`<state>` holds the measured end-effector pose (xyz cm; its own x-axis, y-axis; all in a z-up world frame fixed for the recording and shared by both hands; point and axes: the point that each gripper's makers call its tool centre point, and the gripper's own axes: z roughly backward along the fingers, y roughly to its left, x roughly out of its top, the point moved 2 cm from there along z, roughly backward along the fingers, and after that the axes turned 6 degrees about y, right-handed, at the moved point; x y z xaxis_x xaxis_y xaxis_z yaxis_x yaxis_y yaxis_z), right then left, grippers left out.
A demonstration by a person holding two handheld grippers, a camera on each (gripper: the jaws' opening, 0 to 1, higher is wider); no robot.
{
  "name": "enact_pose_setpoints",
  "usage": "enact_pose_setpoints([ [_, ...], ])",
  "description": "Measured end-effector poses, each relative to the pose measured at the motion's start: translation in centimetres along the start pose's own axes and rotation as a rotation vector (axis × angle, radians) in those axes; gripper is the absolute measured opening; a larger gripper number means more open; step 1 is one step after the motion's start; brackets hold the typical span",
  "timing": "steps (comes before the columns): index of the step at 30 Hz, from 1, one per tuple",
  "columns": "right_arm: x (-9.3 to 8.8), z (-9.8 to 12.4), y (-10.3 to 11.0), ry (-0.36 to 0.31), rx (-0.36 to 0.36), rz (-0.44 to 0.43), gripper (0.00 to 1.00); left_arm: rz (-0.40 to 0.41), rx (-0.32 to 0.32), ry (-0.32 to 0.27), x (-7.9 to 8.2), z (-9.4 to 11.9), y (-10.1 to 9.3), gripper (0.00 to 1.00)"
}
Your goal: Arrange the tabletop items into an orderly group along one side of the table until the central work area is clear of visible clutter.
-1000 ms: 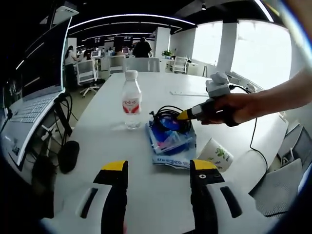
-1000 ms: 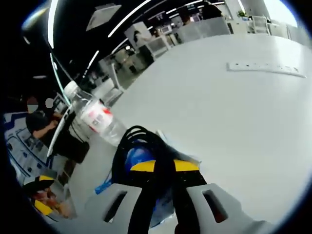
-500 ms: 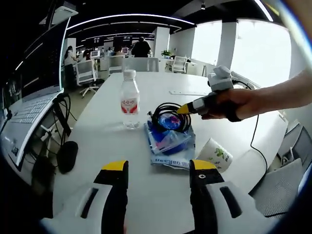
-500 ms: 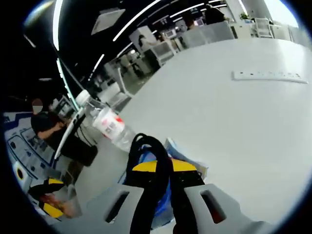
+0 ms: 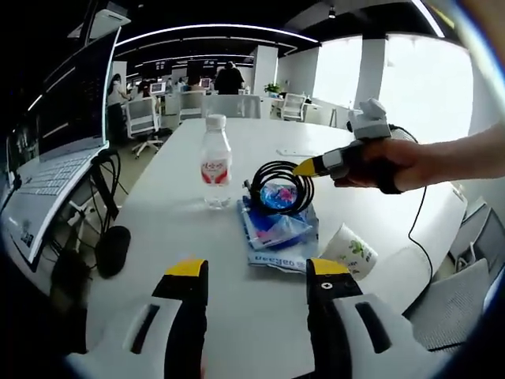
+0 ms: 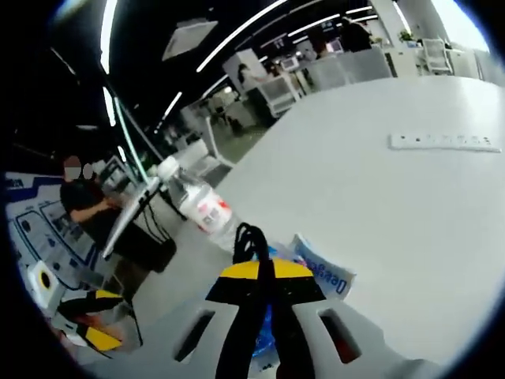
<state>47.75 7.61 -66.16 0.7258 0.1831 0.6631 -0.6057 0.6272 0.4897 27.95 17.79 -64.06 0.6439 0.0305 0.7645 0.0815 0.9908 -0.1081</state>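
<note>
Hanging from the right gripper (image 5: 304, 166) at centre right of the left gripper view, cable (image 5: 278, 188) loops down and toward the lower left, just above or brushing the blue packet (image 5: 276, 230) beside the bottle (image 5: 214, 162) at frame centre; contact unclear. Clamped on that cable (image 6: 251, 241) in the right gripper view, right gripper (image 6: 264, 271) with jaws together, hand (image 5: 390, 163) reaching in level from the right edge. Parted and holding nothing, left gripper (image 5: 256, 272) at bottom centre, well short of the pile, cup (image 5: 348, 251) lying at its right.

Open-plan office — desks, swivel chairs (image 5: 140, 118), monitors.
</note>
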Motion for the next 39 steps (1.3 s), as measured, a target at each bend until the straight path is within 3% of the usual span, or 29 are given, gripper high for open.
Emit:
enact_pose_setpoints([
  [9, 1.3, 1.2, 2.5, -0.037, 0.035, 0.053, 0.0, 0.016, 0.005, -0.012, -0.3, -0.2, 0.6, 0.5],
  [22, 2.9, 4.0, 3.5, -0.093, 0.04, 0.088, 0.0, 0.015, 0.006, -0.025, 0.0, 0.1, 0.6, 0.51],
  [28, 2.8, 5.9, 2.3, -0.118, 0.016, 0.086, 0.0, -0.003, -0.01, -0.026, 0.3, 0.0, 0.1, 0.51],
  [39, 1.6, 10.7, -2.7, -0.159, -0.077, 0.026, 0.0, -0.033, -0.037, -0.023, 1.0, 0.0, -1.6, 0.52],
])
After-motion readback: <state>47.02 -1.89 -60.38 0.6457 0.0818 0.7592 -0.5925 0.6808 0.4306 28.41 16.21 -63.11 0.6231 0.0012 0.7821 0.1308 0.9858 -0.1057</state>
